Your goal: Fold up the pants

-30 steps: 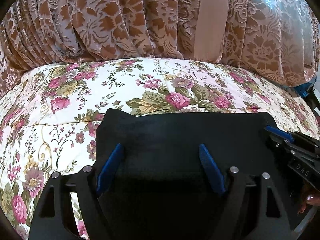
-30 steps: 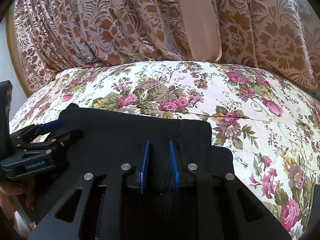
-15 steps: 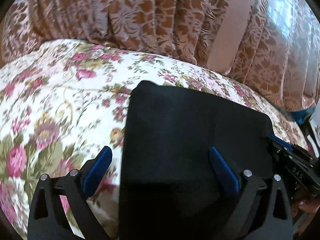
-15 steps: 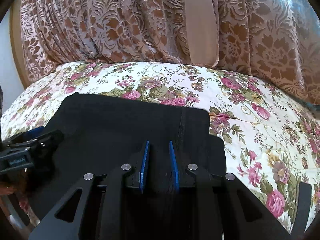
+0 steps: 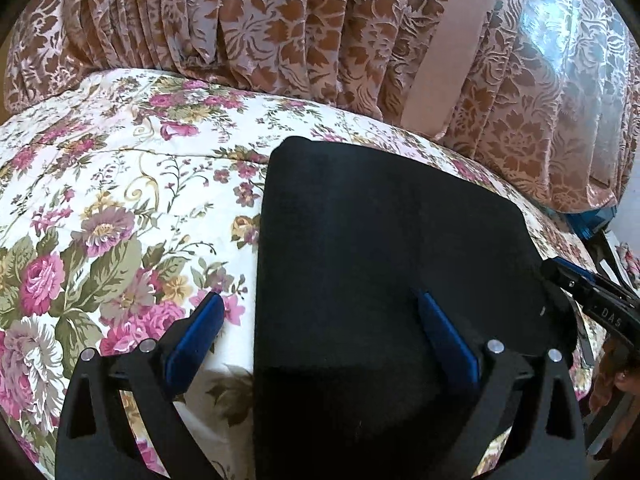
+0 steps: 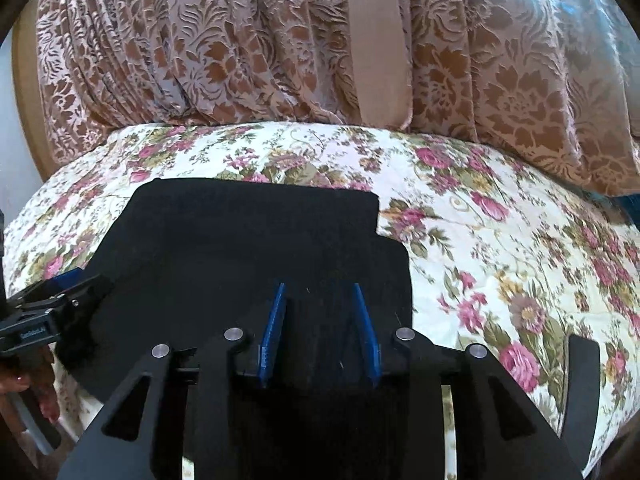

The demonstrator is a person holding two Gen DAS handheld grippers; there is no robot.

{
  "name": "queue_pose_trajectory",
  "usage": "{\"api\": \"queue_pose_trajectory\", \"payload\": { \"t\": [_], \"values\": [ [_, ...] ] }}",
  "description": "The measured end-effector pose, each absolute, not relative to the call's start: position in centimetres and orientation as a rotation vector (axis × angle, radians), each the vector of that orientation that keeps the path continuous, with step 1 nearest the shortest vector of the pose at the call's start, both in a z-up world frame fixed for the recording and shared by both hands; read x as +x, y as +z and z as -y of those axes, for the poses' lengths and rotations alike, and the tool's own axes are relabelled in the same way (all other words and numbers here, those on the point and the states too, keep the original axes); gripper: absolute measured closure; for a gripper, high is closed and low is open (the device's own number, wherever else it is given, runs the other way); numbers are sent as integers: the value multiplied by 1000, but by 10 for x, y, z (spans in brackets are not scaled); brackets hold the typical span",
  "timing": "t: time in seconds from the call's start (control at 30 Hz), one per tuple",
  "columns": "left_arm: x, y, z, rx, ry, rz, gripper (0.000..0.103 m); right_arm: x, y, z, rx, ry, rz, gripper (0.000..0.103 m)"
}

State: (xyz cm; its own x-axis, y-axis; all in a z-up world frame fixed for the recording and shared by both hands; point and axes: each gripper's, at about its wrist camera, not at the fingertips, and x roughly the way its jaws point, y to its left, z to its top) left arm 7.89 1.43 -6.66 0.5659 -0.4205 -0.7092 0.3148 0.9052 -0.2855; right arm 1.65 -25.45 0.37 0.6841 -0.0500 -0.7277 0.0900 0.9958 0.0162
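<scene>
- pants (image 5: pixel 384 264): black, folded into a compact flat rectangle, lying on the floral bedspread (image 5: pixel 120 208) near the edge closest to the person; a patterned curtain (image 5: pixel 280 32) hangs behind the bed.
- left gripper (image 5: pixel 320 332): jaws spread wide. the left blue pad sits over bare bedspread, the right pad over the fabric, so the jaws straddle the left edge of the pants. no pad presses on the cloth.
- right gripper (image 6: pixel 318 328): jaws opening, blue pads parted, black fabric showing between them with no visible pinch; the gripper is over the near right part of the pants (image 6: pixel 256 236).
- key relation: the pants lie directly ahead of and beneath both pairs of jaws. the exact long axis of the bundle cannot be told under fisheye distortion.
- proximity: both grippers are at the near edge, one toward each side; neither is clearly nearer.
- judgement: the fold appears complete or nearly so, both grips released or releasing.
</scene>
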Motion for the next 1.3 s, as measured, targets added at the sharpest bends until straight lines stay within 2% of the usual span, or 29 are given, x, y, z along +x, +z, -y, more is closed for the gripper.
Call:
{"api": "queue_pose_trajectory", "payload": {
  "t": [0.07,0.23,0.57,0.7,0.73,0.83,0.87,0.93,1.07,1.3],
  "values": [
    [79,-66,-15,-134,-470,-880,5,12,6,257,62,-83,-823,38],
    [80,-67,-15,-120,-536,-910,5,5,10,270,131,-72,-872,25],
    [92,-83,-27,-234,-657,-996,5,5,-32,315,488,8,-1022,25],
    [97,-91,-23,-251,-702,-1014,7,13,-44,316,523,48,-1023,26],
    [96,-91,-22,-253,-712,-1014,18,16,-46,315,525,54,-1025,29],
    [90,-86,-17,-256,-712,-1003,32,19,-45,308,476,63,-1013,41],
    [88,-83,-16,-249,-708,-997,35,19,-41,305,448,68,-1002,47],
    [83,-75,-12,-201,-696,-975,40,15,-31,296,359,72,-969,53],
    [78,-66,-8,-139,-678,-940,46,13,-21,291,281,65,-930,56],
    [78,-47,-12,-132,-657,-888,63,10,-12,292,267,57,-862,58]
  ]
}}
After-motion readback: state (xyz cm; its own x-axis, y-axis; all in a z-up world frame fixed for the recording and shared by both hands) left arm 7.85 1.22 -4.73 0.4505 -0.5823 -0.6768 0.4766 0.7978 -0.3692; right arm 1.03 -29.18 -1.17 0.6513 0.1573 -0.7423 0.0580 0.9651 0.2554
